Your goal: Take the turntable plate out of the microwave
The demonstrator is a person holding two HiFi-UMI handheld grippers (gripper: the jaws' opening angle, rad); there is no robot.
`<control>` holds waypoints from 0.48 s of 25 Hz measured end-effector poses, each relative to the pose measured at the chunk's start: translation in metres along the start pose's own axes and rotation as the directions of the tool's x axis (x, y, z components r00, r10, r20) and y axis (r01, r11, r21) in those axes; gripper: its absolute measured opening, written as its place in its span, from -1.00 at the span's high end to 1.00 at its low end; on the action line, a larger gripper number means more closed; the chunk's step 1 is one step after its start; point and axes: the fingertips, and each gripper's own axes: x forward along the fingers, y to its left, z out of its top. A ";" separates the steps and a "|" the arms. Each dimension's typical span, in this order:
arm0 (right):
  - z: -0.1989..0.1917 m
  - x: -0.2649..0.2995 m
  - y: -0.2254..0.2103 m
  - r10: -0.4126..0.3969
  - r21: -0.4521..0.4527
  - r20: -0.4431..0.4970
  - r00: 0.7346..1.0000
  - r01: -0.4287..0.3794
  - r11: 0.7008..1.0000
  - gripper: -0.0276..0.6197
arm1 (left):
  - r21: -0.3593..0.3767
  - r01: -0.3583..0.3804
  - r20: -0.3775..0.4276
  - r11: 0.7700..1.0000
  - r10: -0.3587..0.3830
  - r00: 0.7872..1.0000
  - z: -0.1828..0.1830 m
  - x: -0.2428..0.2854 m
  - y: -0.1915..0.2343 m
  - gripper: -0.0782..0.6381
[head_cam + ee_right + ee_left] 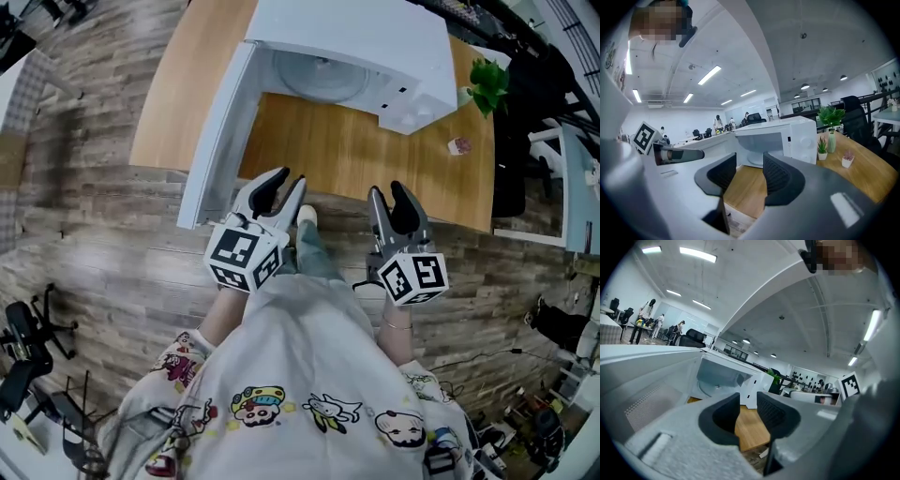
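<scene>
We stand before a wooden table [375, 155] that carries a white microwave [375, 33], its door [220, 131] swung wide toward us on the left side of the head view, so the cavity is open and nothing blocks the way in. Both tools are short of the table edge and well apart from the oven. The left gripper [286, 185] has its jaws spread with only bare wood seen between them, and the right gripper [386, 192] is likewise spread and empty. We judge the step in hand to be the reach. To do it well, we should bring both grippers in low and level and keep the left one clear of the open door. Each pair of jaws should then slide over the near rim from opposite sides, so that the lift comes up flat and not tipped. The plate [323, 80] lies flat on the cavity floor, a pale, round, glassy disc with only its front arc showing from above. It looks smooth and likely slippery, so we would pinch well onto the rim before raising it.
</scene>
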 end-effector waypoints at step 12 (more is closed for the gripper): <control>0.046 0.088 -0.056 0.148 0.042 0.041 0.988 -0.150 0.988 0.38 | -0.059 -0.108 0.078 0.992 0.113 0.991 0.045 0.083 0.032 0.47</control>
